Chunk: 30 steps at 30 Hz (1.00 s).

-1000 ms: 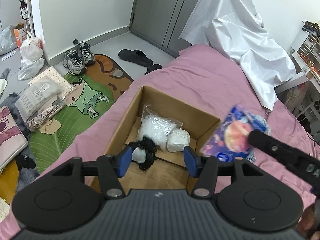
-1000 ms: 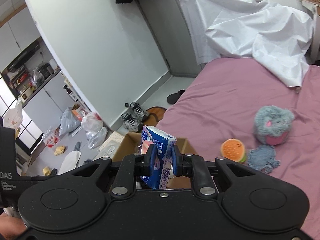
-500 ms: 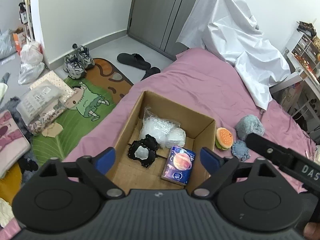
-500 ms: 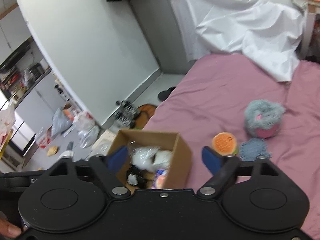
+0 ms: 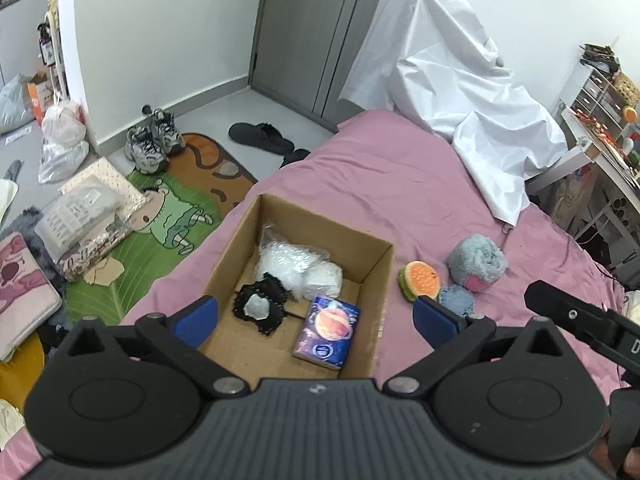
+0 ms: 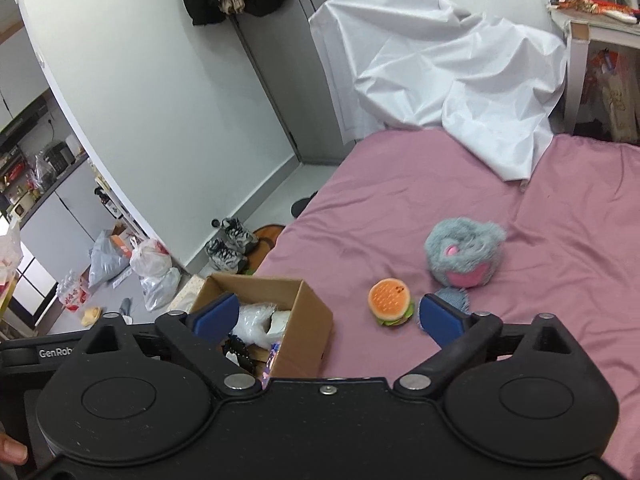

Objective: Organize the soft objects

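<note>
An open cardboard box (image 5: pixel 376 280) (image 6: pixel 308 320) sits on the pink bed. Inside lie a purple planet-print tissue pack (image 5: pixel 327 332), a clear plastic bag (image 5: pixel 288 260), a white wad (image 5: pixel 322 278) and a black frilly item (image 5: pixel 260 308). To the box's right on the bed lie a burger plush (image 5: pixel 418 280) (image 6: pixel 390 300), a grey-pink fluffy plush (image 5: pixel 476 264) (image 6: pixel 464 252) and a small blue fuzzy piece (image 5: pixel 456 300) (image 6: pixel 452 300). My left gripper (image 5: pixel 316 318) is open and empty above the box. My right gripper (image 6: pixel 328 316) is open and empty, above the box's right side and the burger.
A white sheet (image 5: pixel 452 92) is draped at the head of the bed. The bed's left edge drops to a floor with a cartoon mat (image 5: pixel 168 216), sneakers (image 5: pixel 152 144), slippers (image 5: pixel 260 138) and bags (image 5: pixel 64 140). A desk (image 5: pixel 604 152) stands to the right.
My right gripper opened and let go of the tissue pack, which now lies in the box. Both grippers opened wide and pulled up and back from the box.
</note>
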Available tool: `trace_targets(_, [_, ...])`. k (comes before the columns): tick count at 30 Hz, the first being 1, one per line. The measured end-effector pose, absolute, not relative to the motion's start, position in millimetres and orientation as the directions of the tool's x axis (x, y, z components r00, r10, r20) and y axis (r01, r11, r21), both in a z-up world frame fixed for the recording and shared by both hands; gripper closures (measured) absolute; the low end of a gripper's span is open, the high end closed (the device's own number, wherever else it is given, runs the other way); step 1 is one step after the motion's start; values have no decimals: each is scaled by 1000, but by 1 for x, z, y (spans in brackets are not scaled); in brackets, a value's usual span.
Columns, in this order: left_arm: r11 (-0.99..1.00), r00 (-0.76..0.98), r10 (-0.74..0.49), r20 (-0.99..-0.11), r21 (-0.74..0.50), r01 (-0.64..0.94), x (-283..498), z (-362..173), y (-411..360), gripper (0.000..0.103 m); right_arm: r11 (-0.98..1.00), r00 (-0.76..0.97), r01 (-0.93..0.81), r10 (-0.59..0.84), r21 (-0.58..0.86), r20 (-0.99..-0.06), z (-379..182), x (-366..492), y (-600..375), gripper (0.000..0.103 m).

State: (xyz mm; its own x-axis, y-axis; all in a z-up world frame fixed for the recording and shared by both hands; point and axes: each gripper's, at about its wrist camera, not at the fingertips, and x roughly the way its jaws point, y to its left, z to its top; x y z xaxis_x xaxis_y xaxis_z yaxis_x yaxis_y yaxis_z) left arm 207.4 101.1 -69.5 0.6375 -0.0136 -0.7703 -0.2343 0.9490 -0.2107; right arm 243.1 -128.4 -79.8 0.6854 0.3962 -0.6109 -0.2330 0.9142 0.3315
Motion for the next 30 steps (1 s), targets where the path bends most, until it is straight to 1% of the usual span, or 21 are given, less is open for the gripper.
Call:
trace_targets(3, [956,647,2,-762,-188,-224,207,-64,90,0,912,693,-241,401,331,-599,-75,239,-139,0])
trace_targets(6, [963,655,12,-755,-168,-212,205,-59,78,0,912,705,-243,401,332,-585,-72,236,-151,0])
trace_targets(12, [963,687,12,-727,-178,-204,201,-50,60,0,914,719,-213,385,345,-579,-72,236,-174,0])
trace_targets(14, [966,687,11,-727,-170,-196,201,-48,52,0,911,717,-203,388,360,-579,-72,236,-182,0])
trace_targets(19, [971,680,-6,-733,-167,-172,203,-44,31,0,917,712,-201,378,345,-591,-75,235,-195,0])
trace_targets(24, [973,676,19,-737,-142,-182,205,-44,13,0,915,693,-197,384,352,-610,-80,236,-209,0])
trace_targets(30, [974,656,35,-754,-122,-192,210,-48,-3,0,905,687,-181,396,385,-609,-86,238,-227,0])
